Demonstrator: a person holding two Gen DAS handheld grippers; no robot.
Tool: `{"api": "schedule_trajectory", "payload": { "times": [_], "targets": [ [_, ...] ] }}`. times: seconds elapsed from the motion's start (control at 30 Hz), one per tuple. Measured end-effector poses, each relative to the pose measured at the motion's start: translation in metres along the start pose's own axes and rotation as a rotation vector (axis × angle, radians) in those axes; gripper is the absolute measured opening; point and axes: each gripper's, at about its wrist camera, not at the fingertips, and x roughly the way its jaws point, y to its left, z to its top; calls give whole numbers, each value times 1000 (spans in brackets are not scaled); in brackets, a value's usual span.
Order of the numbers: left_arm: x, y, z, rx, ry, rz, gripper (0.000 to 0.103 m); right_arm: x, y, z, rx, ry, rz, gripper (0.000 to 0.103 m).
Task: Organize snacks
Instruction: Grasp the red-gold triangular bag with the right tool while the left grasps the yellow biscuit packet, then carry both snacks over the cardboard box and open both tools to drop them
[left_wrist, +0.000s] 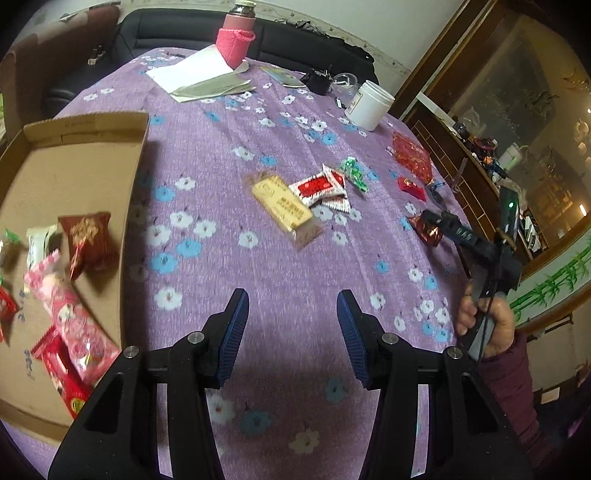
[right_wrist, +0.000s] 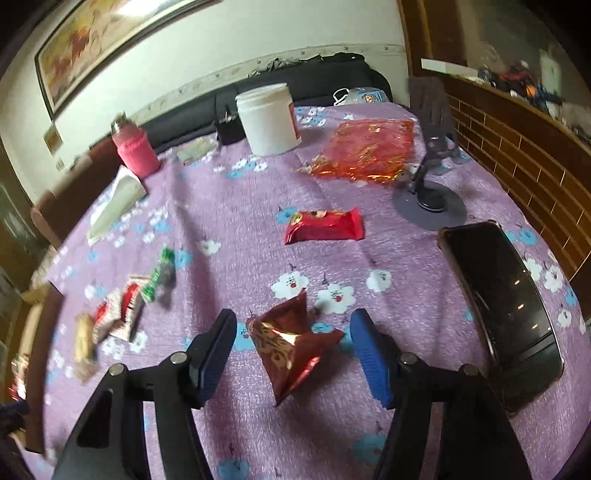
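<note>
While your left gripper (left_wrist: 293, 325) hangs over bare purple cloth (left_wrist: 280, 266), its fingers stand moderately apart with nothing between them. To its left on the bench lies a shallow cardboard box (left_wrist: 74, 166) that already holds several snacks: a dark red pack (left_wrist: 90, 240), a pink pack (left_wrist: 70, 325), a red pack (left_wrist: 61, 373) and a white one (left_wrist: 38, 240). Ahead of the gripper, near the middle of the cloth, a tan biscuit pack (left_wrist: 282, 203) touches a small heap of red-and-white sachets (left_wrist: 321, 188), with a green candy (left_wrist: 354, 171) just beside them.

Your right gripper (right_wrist: 293, 354) is parted, and a crinkled red foil pack (right_wrist: 288, 343) lies on the cloth between its fingers; neither pad presses on it. In the left view your hand (left_wrist: 487, 325) grasps this gripper's handle at the bench's right edge. Beyond the foil pack rests a red bar (right_wrist: 323, 227), and farther back a flat red-and-gold bag (right_wrist: 364, 149) lies near a white tub (right_wrist: 267, 118). A dark phone (right_wrist: 502, 314) lies to the right, near a stand (right_wrist: 430, 203). A pink flask (right_wrist: 133, 147) stands at the far left.
</note>
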Motion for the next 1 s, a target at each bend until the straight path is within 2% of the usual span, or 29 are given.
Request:
{"api": "schedule_trajectory", "payload": {
  "times": [0.03,0.17,0.23,0.33,0.4,0.57,0.63,0.7,0.73,0.77,0.8,0.83,1.0],
  "targets": [
    [3,-1,4,-3,-4,2,49,4,3,-1,-8,4,-10,51],
    [25,1,23,-46,-6,-15,49,6,3,-5,-13,-3,-6,47],
    [40,4,35,-78,-6,-30,49,2,3,-6,-13,-19,8,38],
    [64,8,52,-138,2,-30,48,-2,3,-9,-4,-28,33,37],
    [76,8,59,-153,-2,0,48,-3,4,-10,-5,-26,46,36],
    [107,-10,71,-34,-17,194,49,-4,11,-13,-16,-14,91,33],
    [116,-18,71,39,-26,258,58,-4,16,-14,-34,-11,100,33],
    [125,-30,67,140,-24,327,61,-4,21,-16,-53,-8,113,32],
    [127,-34,64,187,-20,329,60,-3,23,-16,-61,-4,125,31],
    [127,-36,62,212,-18,325,51,-3,26,-17,-68,-1,138,31],
    [125,-37,60,231,-19,311,38,-4,28,-18,-72,4,163,30],
    [123,-37,58,244,-11,303,34,-4,29,-19,-72,10,188,30],
    [111,-29,49,224,3,266,33,-3,32,-21,-51,37,313,30]
  ]
}}
